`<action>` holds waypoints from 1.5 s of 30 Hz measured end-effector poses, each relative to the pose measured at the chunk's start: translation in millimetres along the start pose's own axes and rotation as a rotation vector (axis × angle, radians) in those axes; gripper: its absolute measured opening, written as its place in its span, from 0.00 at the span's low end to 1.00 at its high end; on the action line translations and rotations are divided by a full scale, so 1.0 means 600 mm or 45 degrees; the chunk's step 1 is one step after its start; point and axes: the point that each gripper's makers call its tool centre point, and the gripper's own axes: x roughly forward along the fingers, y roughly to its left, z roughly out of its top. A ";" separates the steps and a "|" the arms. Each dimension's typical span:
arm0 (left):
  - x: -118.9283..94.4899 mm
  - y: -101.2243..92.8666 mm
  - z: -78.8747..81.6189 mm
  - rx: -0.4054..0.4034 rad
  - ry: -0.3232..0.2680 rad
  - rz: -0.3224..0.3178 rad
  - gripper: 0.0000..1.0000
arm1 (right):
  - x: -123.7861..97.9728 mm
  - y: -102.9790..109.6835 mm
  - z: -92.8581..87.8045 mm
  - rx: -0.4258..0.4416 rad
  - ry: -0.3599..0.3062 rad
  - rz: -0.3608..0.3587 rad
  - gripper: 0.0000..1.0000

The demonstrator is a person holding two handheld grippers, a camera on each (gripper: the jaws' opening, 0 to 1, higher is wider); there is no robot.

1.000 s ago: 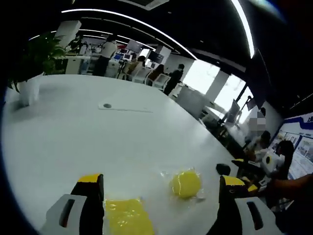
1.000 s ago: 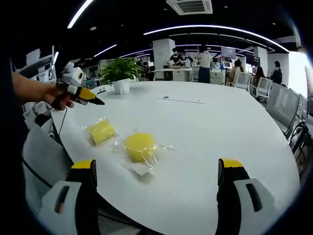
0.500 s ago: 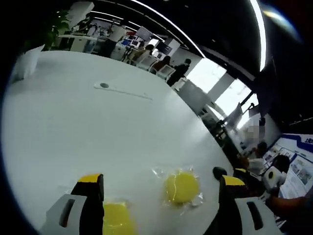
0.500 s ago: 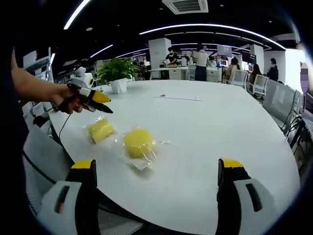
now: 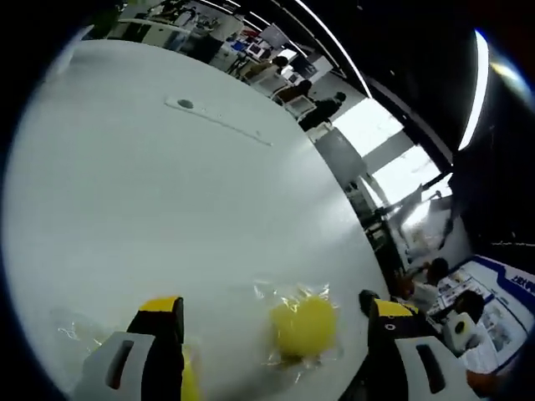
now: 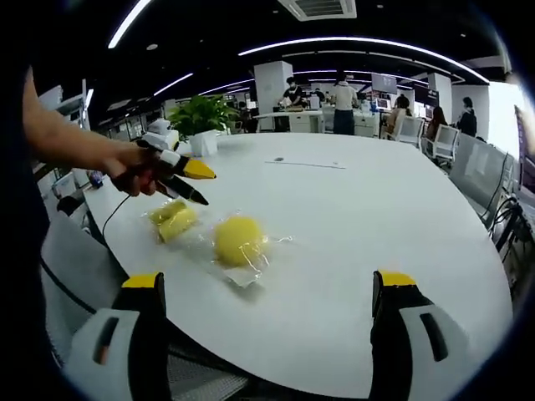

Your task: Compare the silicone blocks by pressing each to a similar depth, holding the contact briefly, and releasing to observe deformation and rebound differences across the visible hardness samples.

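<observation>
Two yellow silicone blocks in clear wrap lie on the white table (image 6: 376,217). The square block (image 6: 173,220) is on the left and the round block (image 6: 238,241) beside it. A hand holds my left gripper (image 6: 203,185) just above the square block, its jaws apart. In the left gripper view, my left gripper (image 5: 272,307) is open. There the round block (image 5: 303,327) sits between its jaws, and the square block (image 5: 189,381) peeks out from behind the left jaw. My right gripper (image 6: 267,280) is open near the table's front edge, short of the round block.
A potted plant (image 6: 201,121) stands at the table's far left. A flat cable cover (image 6: 305,164) lies mid-table, also seen as a cable cover (image 5: 217,121) in the left gripper view. Office chairs (image 6: 493,180) line the right side. People stand at desks behind.
The hand has carried my left gripper right and down until it hangs over the square block, and its view has tipped toward the table. My right gripper has barely moved.
</observation>
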 end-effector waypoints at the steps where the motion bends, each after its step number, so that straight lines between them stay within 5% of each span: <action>1: 0.004 0.001 0.000 -0.008 0.008 0.003 0.91 | 0.000 0.000 -0.001 0.007 -0.002 0.001 0.97; 7: 0.031 -0.004 -0.002 -0.059 0.046 0.005 0.78 | 0.001 0.001 -0.009 0.021 0.013 0.001 0.97; 11: 0.043 0.002 -0.010 -0.155 0.086 0.053 0.61 | 0.000 -0.003 -0.005 0.021 0.004 -0.004 0.97; 19: 0.068 0.007 -0.023 -0.160 0.151 0.080 0.42 | -0.010 -0.011 -0.005 0.033 -0.004 -0.019 0.97; 31: 0.088 -0.001 -0.029 -0.300 0.168 0.094 0.18 | -0.016 -0.016 -0.013 0.044 0.008 -0.026 0.97; 45: 0.100 0.010 -0.036 -0.121 0.175 0.164 0.00 | -0.024 -0.024 -0.020 0.053 0.014 -0.034 0.97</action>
